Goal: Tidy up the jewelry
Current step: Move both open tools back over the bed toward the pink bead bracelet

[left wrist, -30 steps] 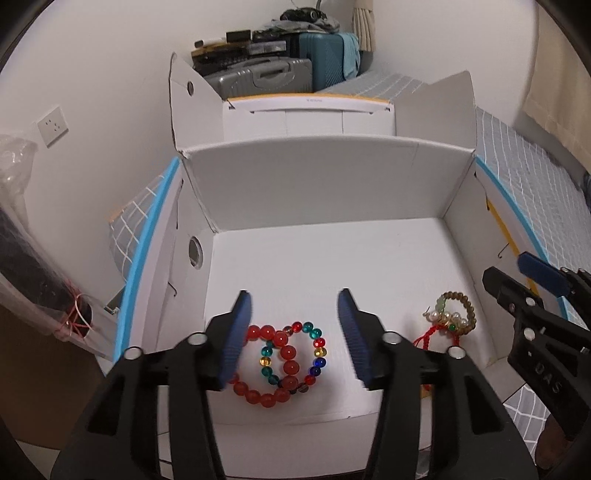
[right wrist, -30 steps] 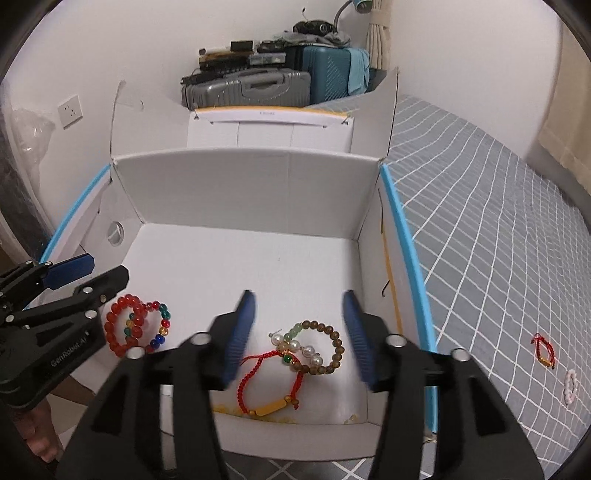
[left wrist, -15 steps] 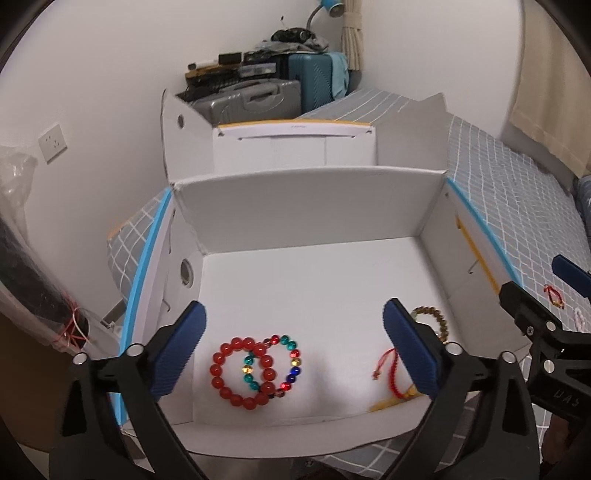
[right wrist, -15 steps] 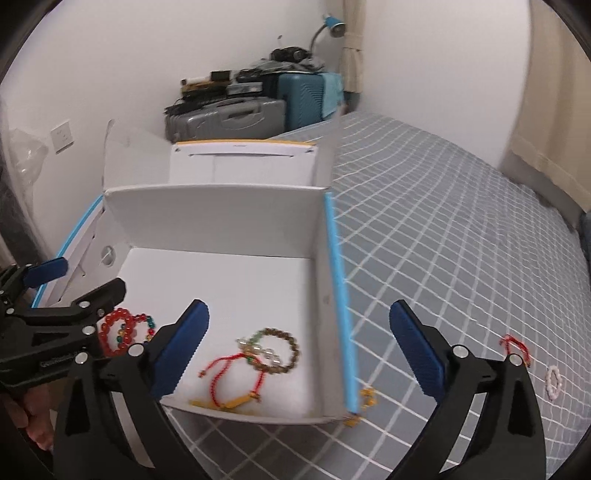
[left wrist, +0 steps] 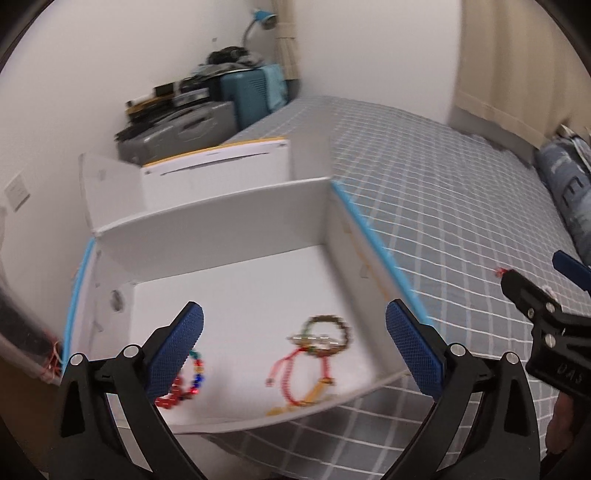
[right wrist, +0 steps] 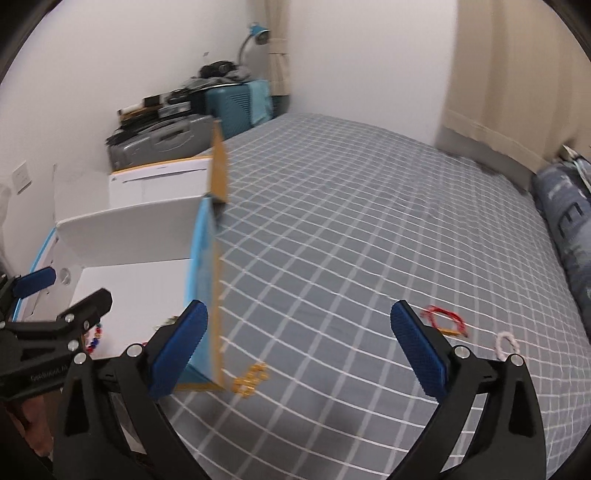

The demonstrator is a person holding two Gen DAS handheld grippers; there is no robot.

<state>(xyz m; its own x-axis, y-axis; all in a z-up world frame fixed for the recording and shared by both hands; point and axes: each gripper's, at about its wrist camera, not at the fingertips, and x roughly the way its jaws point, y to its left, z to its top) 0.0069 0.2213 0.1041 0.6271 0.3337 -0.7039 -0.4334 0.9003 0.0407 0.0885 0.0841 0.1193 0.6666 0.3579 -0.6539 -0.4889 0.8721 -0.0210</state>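
A white cardboard box (left wrist: 229, 229) with blue edges lies open on the bed. On its floor lie a red and a multicoloured bead bracelet (left wrist: 184, 384), half hidden by my left finger, a brown bead bracelet (left wrist: 327, 332) and a red cord bracelet (left wrist: 295, 373). My left gripper (left wrist: 292, 306) hangs wide open above the box front, holding nothing. My right gripper (right wrist: 299, 306) is wide open over the bedspread, right of the box wall (right wrist: 203, 277), also holding nothing. On the bed lie a red cord bracelet (right wrist: 445, 323), a white bead bracelet (right wrist: 506, 343) and yellow beads (right wrist: 251, 378).
The grey checked bedspread (right wrist: 351, 221) stretches right of the box. Suitcases (right wrist: 159, 144) with clutter and a blue lamp (right wrist: 258, 35) stand at the far wall. A dark blue pillow (right wrist: 565, 206) lies at the right edge, with a beige curtain (right wrist: 517, 74) behind it.
Both grippers have opened from half-shut to wide, leaving the bracelets on the box floor. Both have pulled back and swung right, the right one from over the box to over the bedspread.
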